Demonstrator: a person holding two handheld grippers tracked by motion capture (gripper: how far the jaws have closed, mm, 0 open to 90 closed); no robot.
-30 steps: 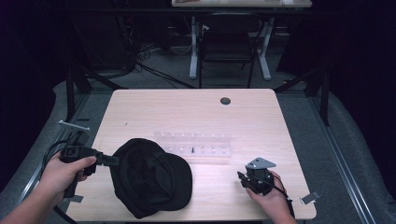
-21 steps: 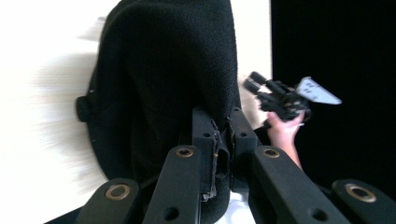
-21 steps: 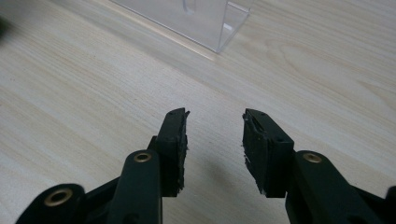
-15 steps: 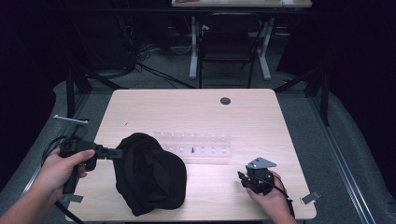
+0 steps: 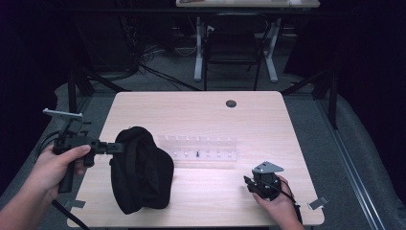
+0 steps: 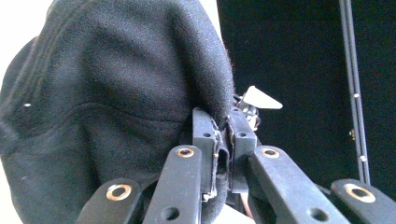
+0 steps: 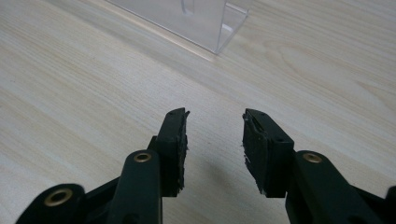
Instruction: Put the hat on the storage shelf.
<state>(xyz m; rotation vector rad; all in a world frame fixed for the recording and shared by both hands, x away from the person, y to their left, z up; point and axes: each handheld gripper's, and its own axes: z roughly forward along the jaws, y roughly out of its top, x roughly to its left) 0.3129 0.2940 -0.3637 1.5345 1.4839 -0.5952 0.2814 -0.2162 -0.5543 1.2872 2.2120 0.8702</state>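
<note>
A black cap (image 5: 141, 172) hangs by its edge from my left gripper (image 5: 117, 147) at the table's front left, its lower part still on the wood. In the left gripper view the jaws (image 6: 222, 126) are shut on a fold of the cap's (image 6: 107, 93) fabric. My right gripper (image 5: 249, 182) rests low at the front right, held in a hand. In the right gripper view it stands open (image 7: 215, 126) over bare wood, nothing between its pads.
A clear plastic rack (image 5: 201, 151) lies across the middle of the wooden table (image 5: 191, 110); its corner (image 7: 219, 28) is just ahead of the right jaws. A dark grommet (image 5: 231, 103) sits near the far edge. A chair (image 5: 234, 43) stands beyond the table.
The left gripper has risen and drawn slightly left, pulling the cap up from lying flat to hanging on edge. The right gripper has stayed put.
</note>
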